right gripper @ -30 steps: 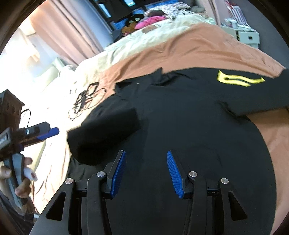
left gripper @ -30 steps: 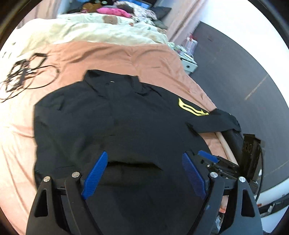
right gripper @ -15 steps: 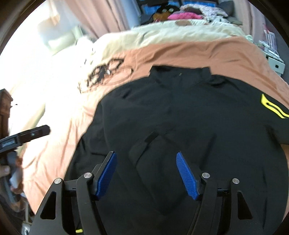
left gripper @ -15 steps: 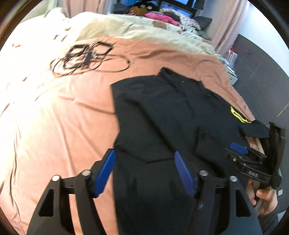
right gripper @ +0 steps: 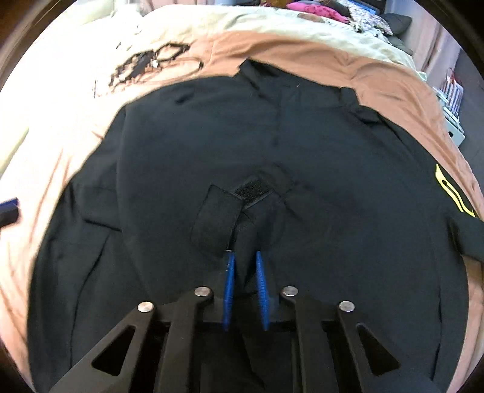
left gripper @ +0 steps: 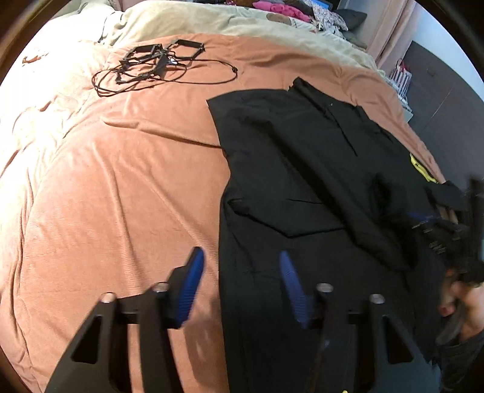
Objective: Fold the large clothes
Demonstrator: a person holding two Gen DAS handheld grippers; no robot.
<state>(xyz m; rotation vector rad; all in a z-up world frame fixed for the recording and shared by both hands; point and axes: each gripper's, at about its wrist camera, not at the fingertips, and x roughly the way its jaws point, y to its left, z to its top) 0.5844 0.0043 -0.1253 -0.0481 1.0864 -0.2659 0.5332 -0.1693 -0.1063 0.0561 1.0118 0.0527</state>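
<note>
A large black shirt [left gripper: 302, 157] with a yellow emblem [right gripper: 453, 193] lies flat on a brown bedspread [left gripper: 121, 181]. Its left sleeve is folded in over the body, the cuff with a velcro patch [right gripper: 251, 190] near the middle. My left gripper [left gripper: 239, 266] is open and empty, hovering over the shirt's left edge near the hem. My right gripper [right gripper: 244, 263] is shut on a fold of the shirt's fabric just below the folded cuff. The right gripper also shows blurred at the right edge of the left wrist view [left gripper: 447, 229].
A tangle of black cables [left gripper: 151, 63] lies on the bedspread beyond the shirt. A cream duvet [left gripper: 211, 21] and a pile of coloured clothes [left gripper: 281, 9] lie at the far end. A dark floor and white boxes [right gripper: 453, 127] are to the right.
My right gripper closed from wide open onto the shirt fabric near the folded cuff. My left gripper shifted left to the shirt's edge and stayed open.
</note>
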